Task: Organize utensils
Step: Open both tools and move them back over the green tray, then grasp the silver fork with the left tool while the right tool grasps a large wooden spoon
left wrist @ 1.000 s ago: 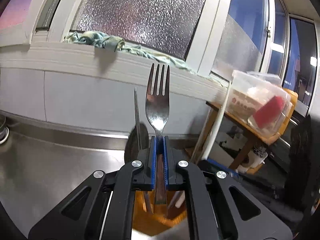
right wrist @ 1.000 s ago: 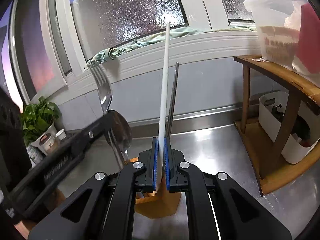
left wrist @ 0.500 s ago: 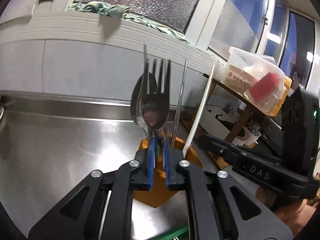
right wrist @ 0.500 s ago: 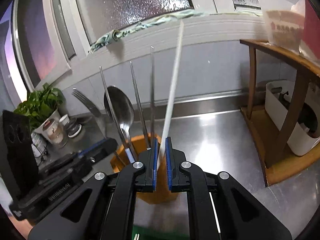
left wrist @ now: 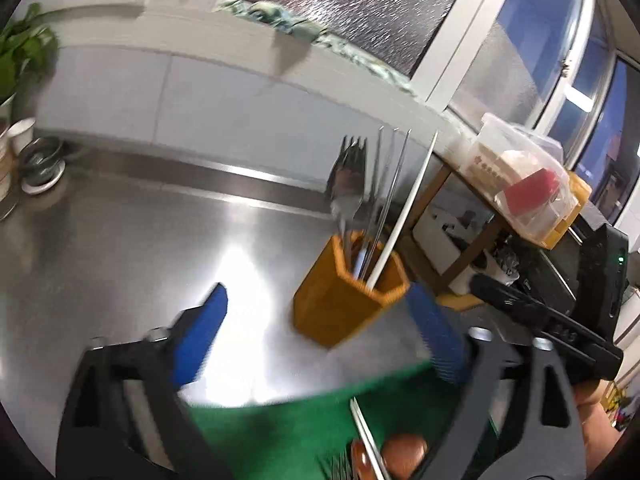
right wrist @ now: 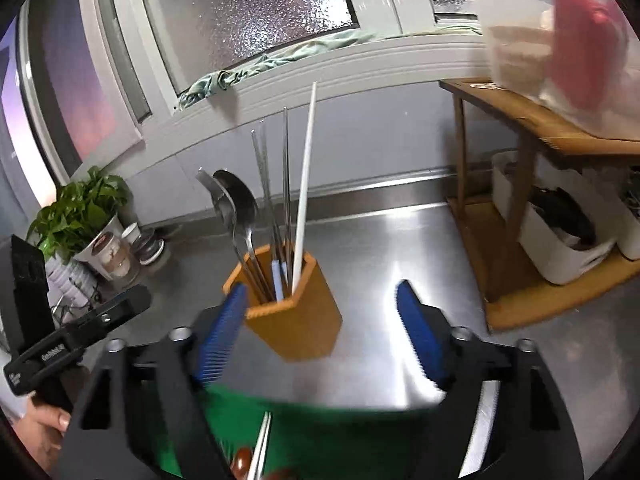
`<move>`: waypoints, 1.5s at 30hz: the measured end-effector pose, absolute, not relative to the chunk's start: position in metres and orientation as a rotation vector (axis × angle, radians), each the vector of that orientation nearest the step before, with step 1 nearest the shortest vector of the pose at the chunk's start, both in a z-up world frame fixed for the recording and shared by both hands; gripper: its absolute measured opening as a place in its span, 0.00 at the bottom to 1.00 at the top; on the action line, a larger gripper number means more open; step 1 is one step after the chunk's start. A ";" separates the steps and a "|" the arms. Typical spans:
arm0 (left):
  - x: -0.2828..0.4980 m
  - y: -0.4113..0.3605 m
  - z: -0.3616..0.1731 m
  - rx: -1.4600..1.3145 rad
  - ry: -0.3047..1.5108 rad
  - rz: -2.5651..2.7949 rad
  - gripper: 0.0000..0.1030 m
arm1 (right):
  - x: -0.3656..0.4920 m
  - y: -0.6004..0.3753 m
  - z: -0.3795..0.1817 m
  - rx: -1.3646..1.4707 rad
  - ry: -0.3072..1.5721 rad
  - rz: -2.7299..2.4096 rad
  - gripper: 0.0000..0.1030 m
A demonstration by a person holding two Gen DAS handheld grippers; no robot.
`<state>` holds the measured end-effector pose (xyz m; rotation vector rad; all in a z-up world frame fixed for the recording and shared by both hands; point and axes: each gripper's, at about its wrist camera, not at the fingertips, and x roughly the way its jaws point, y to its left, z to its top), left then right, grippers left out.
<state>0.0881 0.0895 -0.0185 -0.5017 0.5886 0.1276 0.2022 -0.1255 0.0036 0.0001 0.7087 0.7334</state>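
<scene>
Now, left hand-held gripper (left wrist: 320,332) jaws opening wide, empty, right hand-held gripper (right wrist: 320,332) likewise, orange holder (right wrist: 292,316) beyond.

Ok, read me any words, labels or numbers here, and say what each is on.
None reads clearly.
Red print on the clear plastic box: blurred.
Label on the plant pot: blurred.
White lettering on the left gripper, jaws opening with nothing between them: too small.
</scene>
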 end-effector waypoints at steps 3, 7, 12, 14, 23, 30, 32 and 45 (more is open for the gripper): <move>0.079 0.085 -0.019 -0.547 0.689 0.129 0.92 | 0.189 -0.132 0.005 -0.062 0.786 0.755 0.96; 0.070 0.072 -0.021 -0.535 0.778 0.130 0.92 | 0.164 -0.134 0.001 -0.184 0.876 0.797 0.96; 0.061 0.050 -0.029 -0.498 0.915 0.107 0.92 | 0.138 -0.138 -0.009 -0.267 0.973 0.810 0.96; 0.057 0.044 -0.035 -0.505 0.983 0.104 0.92 | 0.132 -0.139 -0.017 -0.281 1.038 0.795 0.95; 0.050 0.018 -0.083 -0.582 1.235 0.032 0.49 | 0.125 -0.141 -0.068 -0.253 1.350 0.761 0.28; 0.050 0.009 -0.108 -0.578 1.328 0.031 0.13 | 0.114 -0.137 -0.089 -0.252 1.435 0.782 0.13; 0.052 0.006 -0.111 -0.585 1.332 0.031 0.13 | 0.113 -0.136 -0.090 -0.250 1.437 0.787 0.13; 0.066 -0.016 -0.108 -0.449 1.377 0.058 0.14 | 0.109 -0.132 -0.096 -0.284 1.464 0.778 0.13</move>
